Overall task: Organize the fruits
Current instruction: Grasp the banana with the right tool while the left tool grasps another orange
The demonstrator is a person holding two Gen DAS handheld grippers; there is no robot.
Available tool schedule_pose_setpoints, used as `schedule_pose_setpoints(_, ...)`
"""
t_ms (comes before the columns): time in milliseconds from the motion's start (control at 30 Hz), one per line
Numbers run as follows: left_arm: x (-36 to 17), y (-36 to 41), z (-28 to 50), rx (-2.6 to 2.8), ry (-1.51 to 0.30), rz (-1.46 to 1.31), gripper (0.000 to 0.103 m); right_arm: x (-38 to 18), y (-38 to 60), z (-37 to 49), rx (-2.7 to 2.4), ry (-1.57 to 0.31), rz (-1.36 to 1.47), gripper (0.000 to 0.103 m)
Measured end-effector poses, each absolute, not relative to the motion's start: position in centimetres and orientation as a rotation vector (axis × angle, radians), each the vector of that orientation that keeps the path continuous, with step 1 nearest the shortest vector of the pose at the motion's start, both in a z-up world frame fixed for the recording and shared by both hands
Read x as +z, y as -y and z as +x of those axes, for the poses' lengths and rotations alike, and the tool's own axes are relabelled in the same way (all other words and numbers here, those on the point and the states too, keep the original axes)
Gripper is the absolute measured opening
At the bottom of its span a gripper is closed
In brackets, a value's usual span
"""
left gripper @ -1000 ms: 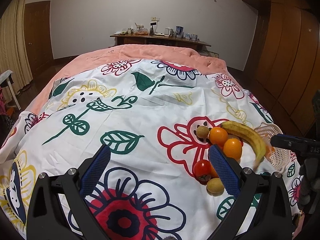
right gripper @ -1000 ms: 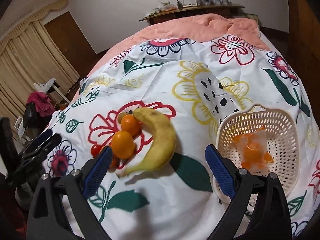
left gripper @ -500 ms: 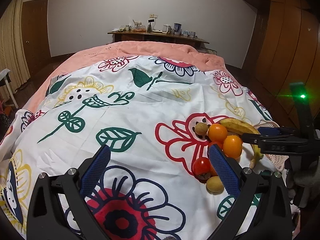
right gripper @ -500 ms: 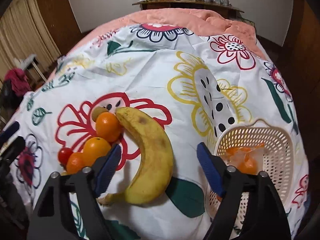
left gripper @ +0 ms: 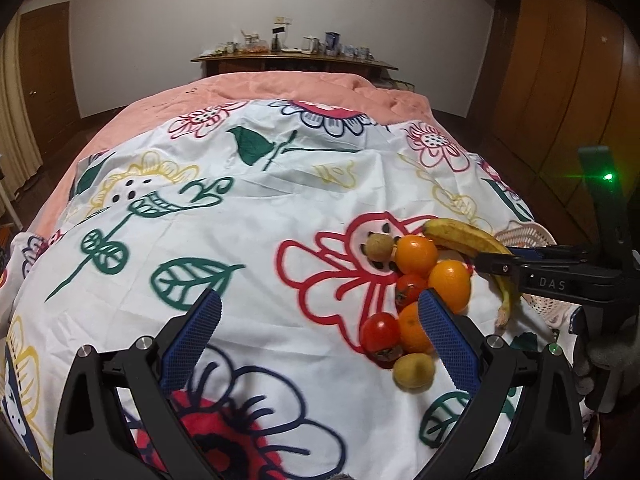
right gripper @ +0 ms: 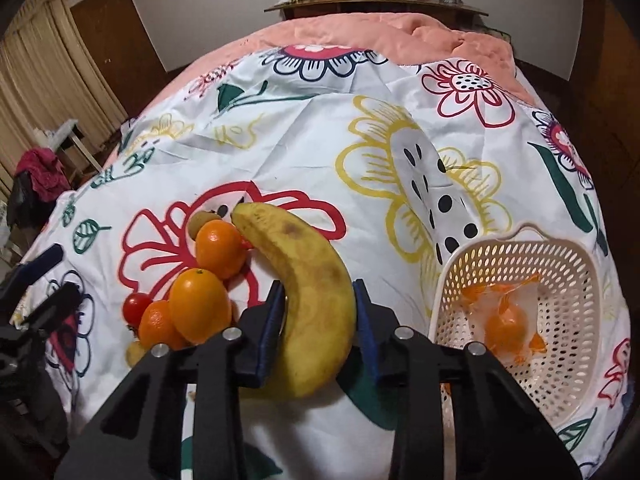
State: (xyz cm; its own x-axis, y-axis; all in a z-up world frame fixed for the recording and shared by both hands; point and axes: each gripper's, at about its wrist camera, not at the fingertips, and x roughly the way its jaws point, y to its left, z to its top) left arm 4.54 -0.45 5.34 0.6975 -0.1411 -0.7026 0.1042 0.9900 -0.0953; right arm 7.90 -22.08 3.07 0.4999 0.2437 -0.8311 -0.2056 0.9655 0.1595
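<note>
While the banana [right gripper: 308, 292] lay on the flowered bedspread [right gripper: 304, 140], the right claw [right gripper: 318, 320] had just been closing and was clamped on its thick middle, a blue pad pressed to each side. Just left of the banana sat the cluster of fruit: two oranges [right gripper: 220, 248] touching it and each other, a smaller orange fruit [right gripper: 158, 326] and a red tomato [right gripper: 136, 306] lower down, a kiwi [right gripper: 198, 220] at the far end near the banana's tip. To the right, well apart from the pile, stood the cream basket [right gripper: 560, 364] with one wrapped orange fruit [right gripper: 506, 322] inside. Over in the left wrist view, the left claw [left gripper: 316, 334] hung with its jaws wide apart and nothing between them, its right finger [left gripper: 448, 340] just in front of the fruit cluster, and another kiwi [left gripper: 414, 370] lay nearest the camera. A gloved hand [left gripper: 612, 360] showed at the right edge.
</note>
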Motion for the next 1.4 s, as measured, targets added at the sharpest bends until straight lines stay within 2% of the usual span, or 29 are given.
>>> schedule_pose_setpoints(133,5.3,2.7,5.1,-0.201,-0.793,-0.007,0.098,3.8,22.9,7.1,0.288,-0.988,0.089,0.033)
schedule_pose_setpoints(200,5.1,4.1,5.6,-0.224,-0.806,0.026,0.090,3.9,23.0,7.2,0.297,-0.995,0.086,0.033)
schedule_pose_setpoints(267,4.7,5.2,6.0,-0.234,-0.818,0.055,0.077,3.8,23.0,7.3,0.301,-0.998,0.086,0.033)
schedule_pose_setpoints(367,4.3,6.8,6.5,-0.260,-0.834,0.089,0.068,3.6,22.8,7.4,0.303,-1.005,0.078,0.034)
schedule_pose_setpoints(600,4.1,9.5,7.1,-0.332,-0.844,0.141,0.065,3.3,23.9,7.4,0.324,-1.009,0.155,0.037)
schedule_pose_setpoints(800,3.1,10.9,8.0,-0.351,-0.880,0.177,0.056,4.1,25.3,6.9,0.354,-0.973,0.265,0.043)
schedule_pose_setpoints(867,2.7,11.2,8.3,-0.357,-0.895,0.182,0.048,4.5,25.4,6.7,0.351,-0.958,0.270,0.044)
schedule_pose_setpoints(900,2.6,11.3,8.3,-0.358,-0.898,0.183,0.048,4.6,25.4,6.6,0.350,-0.951,0.271,0.045)
schedule_pose_setpoints(933,2.6,11.4,8.3,-0.361,-0.894,0.183,0.041,4.7,25.4,6.6,0.351,-0.946,0.271,0.045)
schedule_pose_setpoints(1000,2.7,11.5,8.1,-0.371,-0.890,0.182,0.040,4.8,25.4,6.5,0.347,-0.939,0.267,0.046)
schedule_pose_setpoints(1133,3.4,10.7,7.4,-0.382,-0.867,0.144,0.040,4.7,25.3,6.6,0.336,-0.937,0.254,0.055)
schedule_pose_setpoints(1400,6.7,8.0,5.8,-0.370,-0.789,0.070,0.040,3.8,23.9,8.1,0.325,-0.979,0.205,0.055)
